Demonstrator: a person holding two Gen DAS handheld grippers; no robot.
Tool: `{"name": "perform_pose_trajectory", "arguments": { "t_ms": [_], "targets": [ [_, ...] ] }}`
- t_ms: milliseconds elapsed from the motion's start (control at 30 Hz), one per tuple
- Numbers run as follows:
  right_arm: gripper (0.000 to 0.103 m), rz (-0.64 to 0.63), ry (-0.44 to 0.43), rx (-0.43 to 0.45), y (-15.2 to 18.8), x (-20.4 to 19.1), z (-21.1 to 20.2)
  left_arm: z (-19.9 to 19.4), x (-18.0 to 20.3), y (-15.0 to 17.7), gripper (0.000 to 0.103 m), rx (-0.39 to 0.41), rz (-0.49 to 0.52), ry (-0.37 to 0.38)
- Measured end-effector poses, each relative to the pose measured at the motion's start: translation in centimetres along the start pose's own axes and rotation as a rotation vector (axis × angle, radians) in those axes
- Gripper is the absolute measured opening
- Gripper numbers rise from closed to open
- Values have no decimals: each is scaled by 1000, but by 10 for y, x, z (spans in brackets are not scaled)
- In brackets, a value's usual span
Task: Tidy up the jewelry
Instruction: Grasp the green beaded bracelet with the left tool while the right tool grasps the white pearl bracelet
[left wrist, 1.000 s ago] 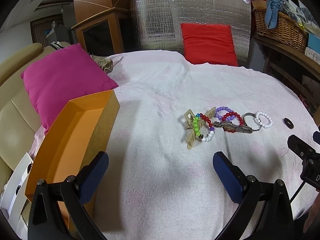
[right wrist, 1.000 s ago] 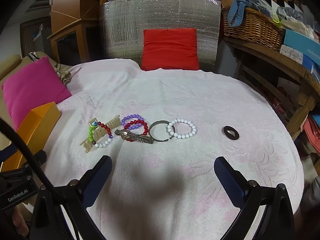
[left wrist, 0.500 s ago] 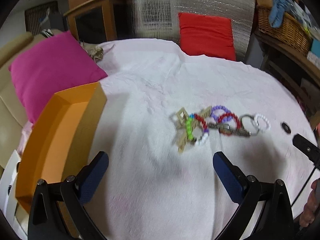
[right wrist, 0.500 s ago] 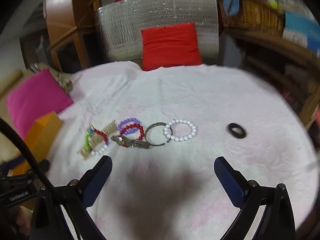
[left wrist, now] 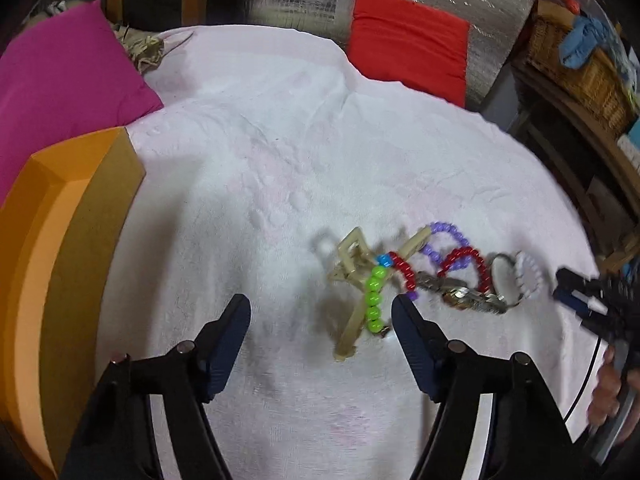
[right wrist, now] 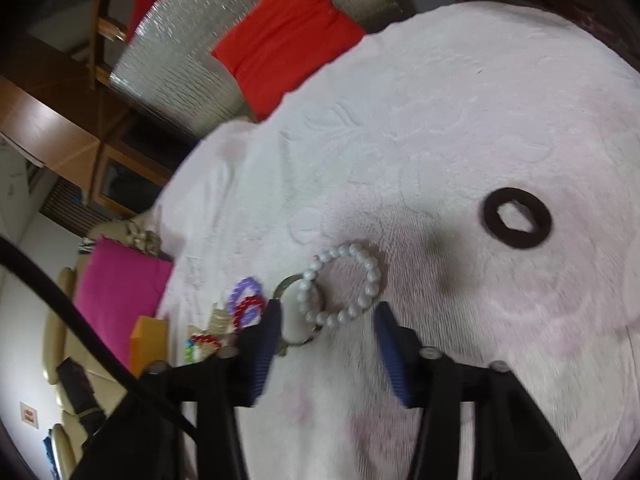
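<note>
Blue-padded jaws of the right gripper (right wrist: 328, 316) were closing, gripping nothing yet, with the white bead bracelet (right wrist: 342, 282) lying between their tips at twelve o'clock. Likewise closing and empty, the left gripper (left wrist: 320, 312) had the beige hair claw (left wrist: 352, 280) at one o'clock. At nine o'clock, the orange box (left wrist: 52, 260) showed no contents.
</note>
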State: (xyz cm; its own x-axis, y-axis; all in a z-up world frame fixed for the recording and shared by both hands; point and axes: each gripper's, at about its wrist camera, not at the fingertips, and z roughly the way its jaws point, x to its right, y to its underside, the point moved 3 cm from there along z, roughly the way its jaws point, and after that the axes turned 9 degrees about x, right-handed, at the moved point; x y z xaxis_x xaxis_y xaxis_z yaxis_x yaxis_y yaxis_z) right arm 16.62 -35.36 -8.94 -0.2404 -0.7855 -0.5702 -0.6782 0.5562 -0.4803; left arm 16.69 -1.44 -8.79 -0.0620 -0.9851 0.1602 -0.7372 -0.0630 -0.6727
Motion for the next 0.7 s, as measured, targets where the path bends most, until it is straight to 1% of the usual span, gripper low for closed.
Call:
{"name": "perform_pose_trajectory", "arguments": {
  "t_ms": [67,133,200,233,267,300,333,367,400,500,533,567,600,667,700],
  "targets": [
    [46,-13,60,7,-5,1,10,1,-2,1,73,-14,15,-5],
    [38,-36,115,21,-8,-1,21,4,-2,2,73,-22,16,13],
    [37,-70,174,18,-8,-3,35,7,-1,1,74,-33,19,23],
    [30,-78,188,14,-7,-3,38,8,0,1,74,-37,20,28],
    [28,-96,211,24,-8,-3,40,10,2,-1,74,-41,21,40],
    [22,-116,232,41,-8,-4,41,12,6,-2,74,-43,26,52],
    [16,-126,244,45,-8,-4,41,13,8,-4,74,-45,30,60],
    [13,-129,250,51,-8,-2,41,16,13,-5,74,-47,37,74],
    [11,-125,248,54,-9,-1,40,18,17,-5,74,-49,39,86],
    [11,-128,247,75,-9,2,32,23,29,-5,73,-61,44,131],
    [11,-134,249,84,-9,2,29,24,31,-5,70,-57,43,136],
    [11,-133,244,92,-10,2,26,25,32,-5,55,-55,44,137],
    [11,-129,236,99,-6,2,17,26,32,-5,39,-58,43,139],
    [11,-128,213,126,-8,0,7,28,31,-5,28,-67,32,148],
    [11,-131,204,136,-8,-2,3,27,31,-3,26,-59,31,157]
  ]
}}
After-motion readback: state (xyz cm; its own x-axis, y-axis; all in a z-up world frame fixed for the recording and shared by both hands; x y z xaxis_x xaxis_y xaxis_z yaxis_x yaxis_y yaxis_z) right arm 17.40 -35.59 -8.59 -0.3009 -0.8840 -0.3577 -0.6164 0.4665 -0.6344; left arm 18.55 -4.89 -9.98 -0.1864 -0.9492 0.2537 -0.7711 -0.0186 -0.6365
